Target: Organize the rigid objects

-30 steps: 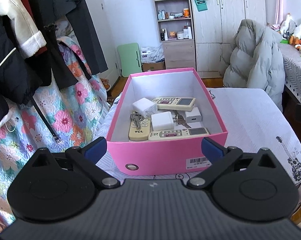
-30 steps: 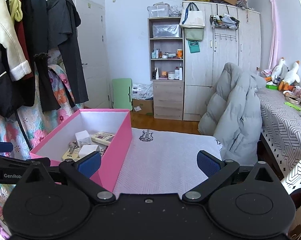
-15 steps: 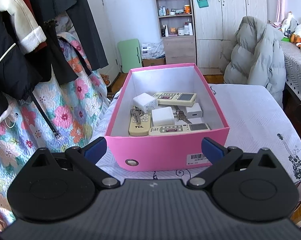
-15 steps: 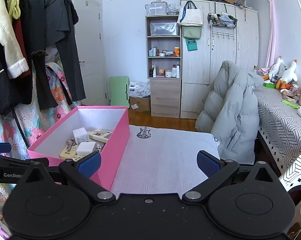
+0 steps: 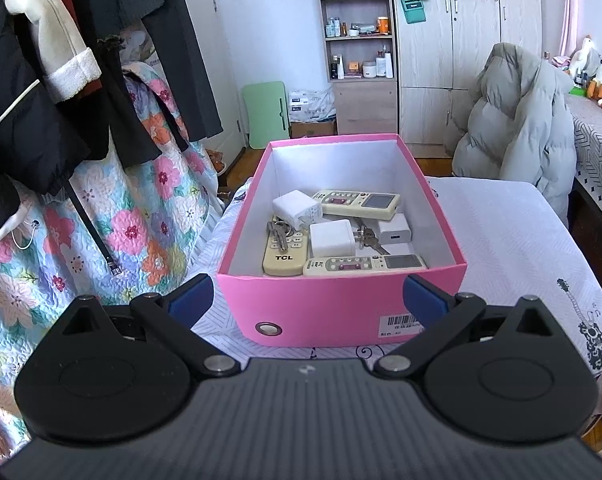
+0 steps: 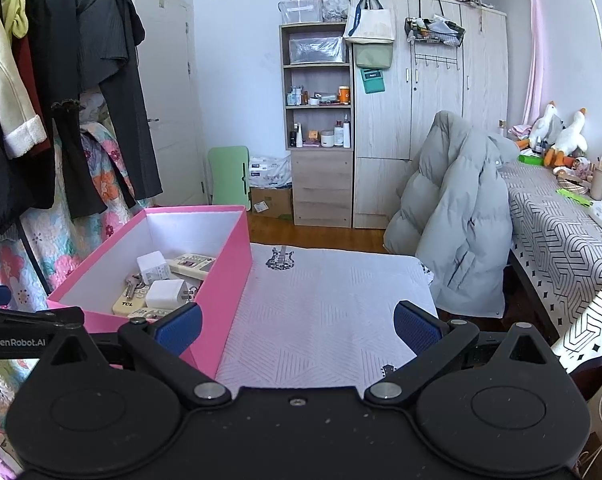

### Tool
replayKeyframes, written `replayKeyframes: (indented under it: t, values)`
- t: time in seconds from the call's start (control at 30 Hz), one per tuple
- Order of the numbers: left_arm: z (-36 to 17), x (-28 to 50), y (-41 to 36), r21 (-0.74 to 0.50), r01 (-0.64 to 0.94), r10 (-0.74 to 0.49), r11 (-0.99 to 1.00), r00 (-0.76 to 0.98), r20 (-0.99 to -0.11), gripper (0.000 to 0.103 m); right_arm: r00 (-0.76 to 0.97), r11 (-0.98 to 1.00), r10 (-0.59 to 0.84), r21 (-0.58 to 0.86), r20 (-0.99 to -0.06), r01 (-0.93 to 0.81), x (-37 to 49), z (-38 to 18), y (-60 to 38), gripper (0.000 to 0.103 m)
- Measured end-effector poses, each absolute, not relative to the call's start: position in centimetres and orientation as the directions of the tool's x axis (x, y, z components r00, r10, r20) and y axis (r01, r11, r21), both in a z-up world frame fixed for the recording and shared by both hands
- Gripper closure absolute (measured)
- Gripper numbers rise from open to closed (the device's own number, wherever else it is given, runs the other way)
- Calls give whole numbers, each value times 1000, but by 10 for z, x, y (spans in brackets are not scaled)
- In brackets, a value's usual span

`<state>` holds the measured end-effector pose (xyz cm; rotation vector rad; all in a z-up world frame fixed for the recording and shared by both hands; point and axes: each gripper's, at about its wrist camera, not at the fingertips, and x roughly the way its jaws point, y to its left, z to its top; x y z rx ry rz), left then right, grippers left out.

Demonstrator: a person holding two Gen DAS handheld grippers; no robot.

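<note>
A pink box stands on the white tablecloth. Inside lie a yellowish TCL remote, two cream remotes, white chargers and keys. My left gripper is open and empty, just in front of the box's near wall. My right gripper is open and empty over the cloth, right of the box; the left gripper's body shows at that view's left edge.
Hanging clothes and a floral quilt are close on the left. A chair with a grey puffer jacket stands behind the table. A patterned table with clutter is at the right. Shelves and wardrobe are at the back.
Both grippers have drawn back and tilted slightly; the box looks a little farther and lower in view. Both stay open and empty. The box contents have not moved.
</note>
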<state>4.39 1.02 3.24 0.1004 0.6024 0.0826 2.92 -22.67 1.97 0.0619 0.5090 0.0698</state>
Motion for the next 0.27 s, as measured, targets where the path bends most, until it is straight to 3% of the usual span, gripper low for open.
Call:
replayKeyframes:
  t: [0.27]
  values:
    - [33,43,11,124,-53,114,991,822,-558,0,868,996,83,73,-490,-54,30,20,-226,0]
